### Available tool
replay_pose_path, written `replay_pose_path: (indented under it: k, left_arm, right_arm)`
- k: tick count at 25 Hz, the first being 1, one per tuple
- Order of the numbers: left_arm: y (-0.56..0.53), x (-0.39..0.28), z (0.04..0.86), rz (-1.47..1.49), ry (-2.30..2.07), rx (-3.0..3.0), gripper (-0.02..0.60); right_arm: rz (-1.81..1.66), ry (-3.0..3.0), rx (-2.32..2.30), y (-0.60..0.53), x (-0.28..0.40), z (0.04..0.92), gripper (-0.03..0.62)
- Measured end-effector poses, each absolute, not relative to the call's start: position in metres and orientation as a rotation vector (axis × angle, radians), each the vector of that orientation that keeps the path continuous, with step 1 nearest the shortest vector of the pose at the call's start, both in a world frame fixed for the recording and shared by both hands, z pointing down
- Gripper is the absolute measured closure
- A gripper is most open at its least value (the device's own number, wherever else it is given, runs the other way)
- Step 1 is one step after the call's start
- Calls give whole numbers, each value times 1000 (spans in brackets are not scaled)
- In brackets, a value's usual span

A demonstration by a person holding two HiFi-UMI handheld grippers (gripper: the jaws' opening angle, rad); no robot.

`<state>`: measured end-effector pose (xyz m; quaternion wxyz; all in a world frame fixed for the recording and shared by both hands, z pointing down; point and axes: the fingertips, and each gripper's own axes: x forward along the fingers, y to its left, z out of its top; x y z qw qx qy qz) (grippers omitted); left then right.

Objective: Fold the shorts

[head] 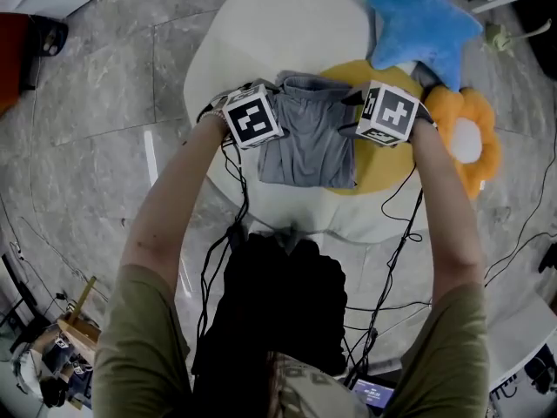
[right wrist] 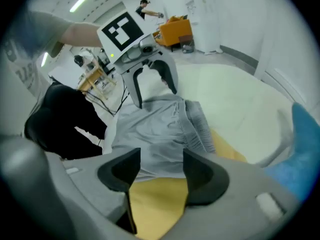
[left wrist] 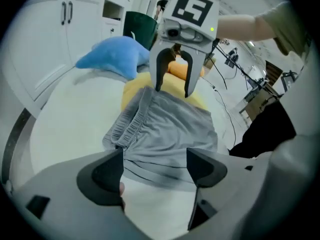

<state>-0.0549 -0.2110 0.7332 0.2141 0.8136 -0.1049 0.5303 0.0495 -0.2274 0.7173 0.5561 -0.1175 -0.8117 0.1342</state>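
Observation:
The grey shorts (head: 309,133) lie folded on a white round table (head: 261,33), their right part resting on a yellow cushion (head: 383,168). My left gripper (head: 265,120) hangs over the shorts' left edge and my right gripper (head: 370,116) over their right edge, facing each other. In the left gripper view my jaws (left wrist: 155,169) stand wide apart over the shorts' (left wrist: 165,129) near edge, pressing nothing. The right gripper's jaws (right wrist: 161,171) are also apart, straddling the shorts' (right wrist: 155,129) hem above the yellow cushion (right wrist: 155,204). Each view shows the other gripper (left wrist: 173,91) (right wrist: 156,97) open across the cloth.
A blue star cushion (head: 422,24) lies at the table's far right, with an orange flower cushion (head: 466,138) beside the yellow one. Black cables (head: 383,259) trail from the grippers over the table's near edge to a black bundle (head: 278,303) at my lap. Grey stone floor surrounds the table.

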Motion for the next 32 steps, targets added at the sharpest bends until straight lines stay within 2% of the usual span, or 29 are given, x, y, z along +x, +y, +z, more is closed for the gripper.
replay_pose_path:
  k: [4, 8, 12, 17, 24, 30, 31, 32]
  left_arm:
    - [-189, -57, 672, 1343, -428, 2248, 201]
    - [-166, -58, 580, 1148, -626, 2258, 201]
    - [-143, -73, 477, 914, -912, 2195, 201]
    - [-128, -78, 318, 573, -1254, 2188, 202]
    - [-97, -85, 105, 220, -1614, 2212, 202]
    - [-78, -75, -3, 138, -1768, 2347, 207]
    - [-75, -75, -13, 134, -1800, 2369, 228]
    - [-73, -76, -22, 124, -1829, 2383, 281]
  right_arm:
    - [348, -2048, -101, -210, 56, 661, 339]
    - [447, -2153, 173, -177, 73, 569, 339]
    - [596, -2286, 595, -159, 99, 443, 339]
    - [623, -2519, 1167, -147, 116, 258, 339]
    - [346, -2724, 1522, -112, 108, 43, 339]
    - [-46, -2816, 1535, -84, 93, -68, 342]
    - [-82, -2833, 1541, -79, 89, -81, 345]
    - [-101, -2841, 1564, -75, 86, -92, 356]
